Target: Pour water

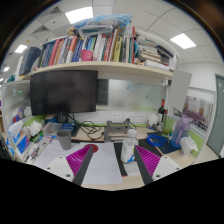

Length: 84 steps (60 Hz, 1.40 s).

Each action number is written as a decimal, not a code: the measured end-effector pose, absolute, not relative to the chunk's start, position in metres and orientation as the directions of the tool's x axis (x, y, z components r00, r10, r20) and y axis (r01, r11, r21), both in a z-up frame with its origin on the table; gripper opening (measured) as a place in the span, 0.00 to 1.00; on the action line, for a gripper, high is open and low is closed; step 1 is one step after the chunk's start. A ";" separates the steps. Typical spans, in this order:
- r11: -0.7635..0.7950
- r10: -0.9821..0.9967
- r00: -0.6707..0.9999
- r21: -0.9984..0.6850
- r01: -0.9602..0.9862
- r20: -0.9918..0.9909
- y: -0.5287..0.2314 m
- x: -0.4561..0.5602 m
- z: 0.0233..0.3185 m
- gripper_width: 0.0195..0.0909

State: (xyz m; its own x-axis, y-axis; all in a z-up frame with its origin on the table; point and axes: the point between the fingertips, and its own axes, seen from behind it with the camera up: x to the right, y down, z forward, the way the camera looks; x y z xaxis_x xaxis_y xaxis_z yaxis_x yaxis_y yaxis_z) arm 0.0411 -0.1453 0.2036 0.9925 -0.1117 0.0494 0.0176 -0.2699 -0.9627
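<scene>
Spread wide apart, gripper (113, 160) with magenta pads (148, 160), nothing held between. Just ahead, between the fingers, small pale translucent bottle (129, 149) upright on white desk (105, 168). Beyond, dark monitor (64, 92), cluttered grey equipment (118, 130). Above, white shelf (100, 69) packed with colourful books (95, 47).

You have 1 view, riding on the gripper (113, 160) and facing forward along its 2 fingers, level across a cluttered desk (105, 168) toward the monitor (63, 92) and bookshelf (95, 68), both well beyond the fingertips.
</scene>
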 end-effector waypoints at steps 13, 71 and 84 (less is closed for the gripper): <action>-0.294 -0.080 0.995 -0.955 0.026 0.052 -0.069 0.113 0.130 0.91; -0.251 -0.021 0.988 -0.957 0.143 0.153 0.042 0.136 0.103 0.25; -0.280 0.054 0.850 -0.809 0.516 0.524 0.068 0.068 0.163 0.25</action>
